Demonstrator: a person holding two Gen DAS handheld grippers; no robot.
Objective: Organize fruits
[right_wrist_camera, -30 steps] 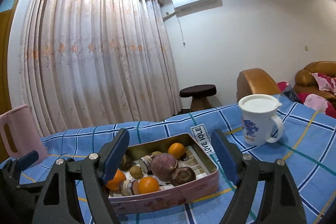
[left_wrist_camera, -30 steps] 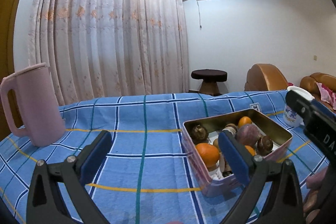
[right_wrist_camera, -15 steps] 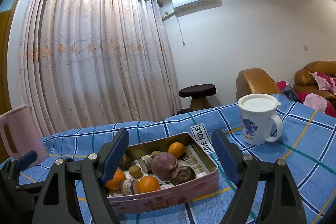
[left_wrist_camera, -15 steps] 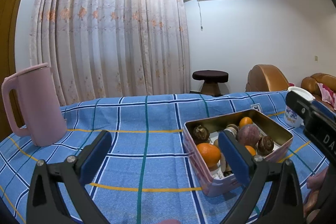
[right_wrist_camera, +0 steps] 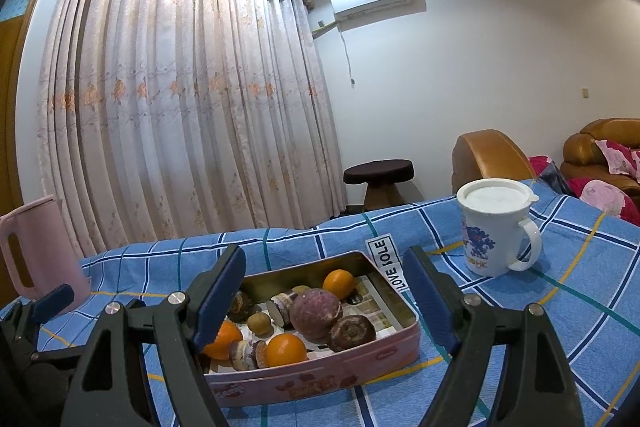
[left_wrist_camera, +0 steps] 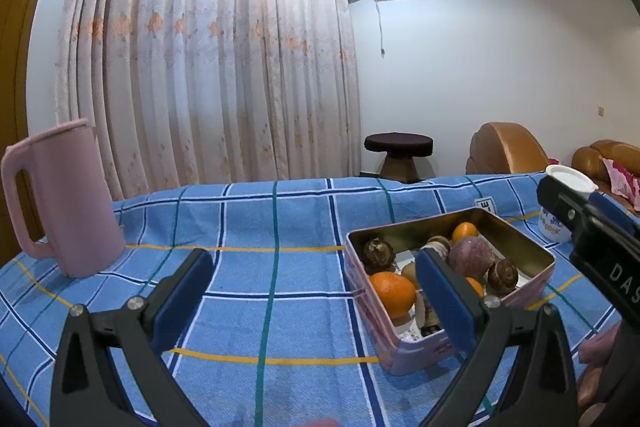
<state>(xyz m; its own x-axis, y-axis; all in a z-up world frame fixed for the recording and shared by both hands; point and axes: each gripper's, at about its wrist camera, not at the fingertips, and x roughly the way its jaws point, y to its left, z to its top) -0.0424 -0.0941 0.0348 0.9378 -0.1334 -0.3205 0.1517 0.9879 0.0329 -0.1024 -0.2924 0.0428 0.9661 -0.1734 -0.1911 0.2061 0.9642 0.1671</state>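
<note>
A pink rectangular tin [left_wrist_camera: 532, 281] [right_wrist_camera: 320, 375] sits on the blue checked tablecloth and holds several fruits: oranges [left_wrist_camera: 392, 293] [right_wrist_camera: 338, 283], a purple round fruit [right_wrist_camera: 315, 313] [left_wrist_camera: 470, 257] and brown ones [right_wrist_camera: 352, 333]. My left gripper [left_wrist_camera: 312, 297] is open and empty, hovering above the cloth to the left of the tin. My right gripper [right_wrist_camera: 326, 291] is open and empty, held just in front of the tin, its fingers framing it. The right gripper's body shows at the right edge of the left wrist view [left_wrist_camera: 592, 239].
A pink jug [left_wrist_camera: 64, 199] [right_wrist_camera: 28, 247] stands at the table's left. A white lidded mug [right_wrist_camera: 494, 227] [left_wrist_camera: 564, 203] stands right of the tin. Behind the table are curtains, a dark stool [left_wrist_camera: 398, 155] and brown sofas [right_wrist_camera: 600, 147].
Both views have shifted very slightly; the grippers stay open and the tin and fruits have not moved.
</note>
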